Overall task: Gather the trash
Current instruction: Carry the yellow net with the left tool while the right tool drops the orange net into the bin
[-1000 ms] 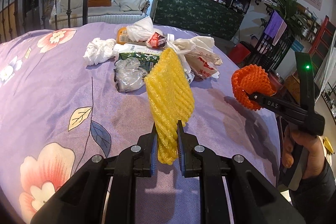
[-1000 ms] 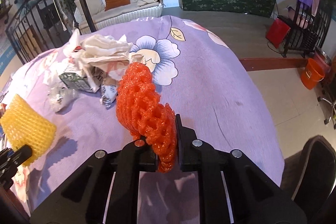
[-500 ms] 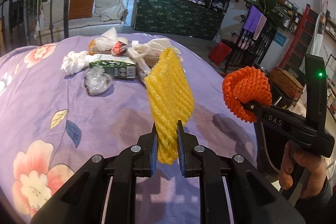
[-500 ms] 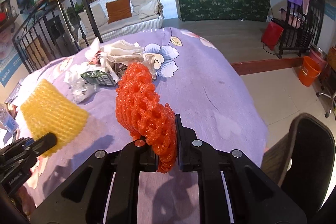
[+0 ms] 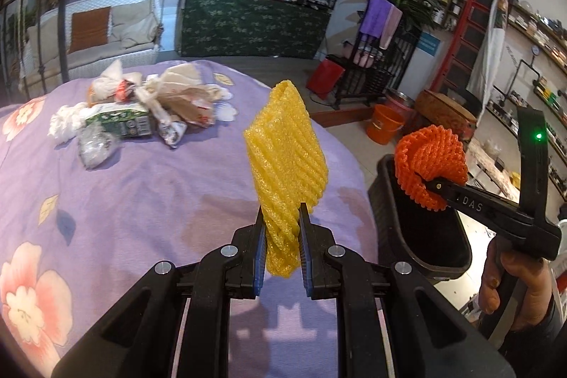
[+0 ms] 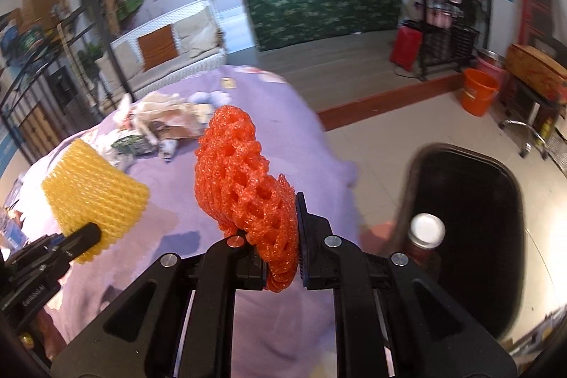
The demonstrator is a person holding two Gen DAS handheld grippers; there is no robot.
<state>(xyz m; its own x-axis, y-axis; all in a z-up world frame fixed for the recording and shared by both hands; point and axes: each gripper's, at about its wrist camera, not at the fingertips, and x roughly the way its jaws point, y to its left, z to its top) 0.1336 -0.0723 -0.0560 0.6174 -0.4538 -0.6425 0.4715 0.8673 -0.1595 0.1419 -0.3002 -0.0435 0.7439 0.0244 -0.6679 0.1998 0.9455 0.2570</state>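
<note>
Both tools loaded. Left tool (image 5: 281, 248) is clamped narrow on the lower end of a yellow foam-mesh fruit sleeve (image 5: 287, 165); sleeve stands roughly upright w/ long axis up and slightly tilted, above the purple flowered bedspread (image 5: 141, 193). Right tool (image 6: 281, 266) is squeezed tight on a crumpled orange foam-mesh fruit net (image 6: 244, 186); net bulges up and left of the pads.

Key relation: the black plastic trash bin (image 6: 510, 179) sits on the floor off the bed's edge, to the right of both tools. In the right wrist view its open mouth is just right of and below the orange net, not yet under it. In the left wrist view the orange net (image 5: 430, 165) shows against the bin's (image 5: 386, 201) near rim, so right hand (image 5: 510, 278) is clearly the nearer one; yellow sleeve is over the bed, near the edge, w/ the right tool between it and the bin.

Bin already holds sth: a can w/ a silvery round lid (image 6: 427, 231) by the near wall.

Judgement: orange goes in first; needs a short carry rightward over the mouth before release. Yellow follows, longer reach.

Rest of the trash pile (white crumpled bags, green carton, clear wrapper) (image 5: 141, 116) lies on the bed, well apart from both tools.
</note>
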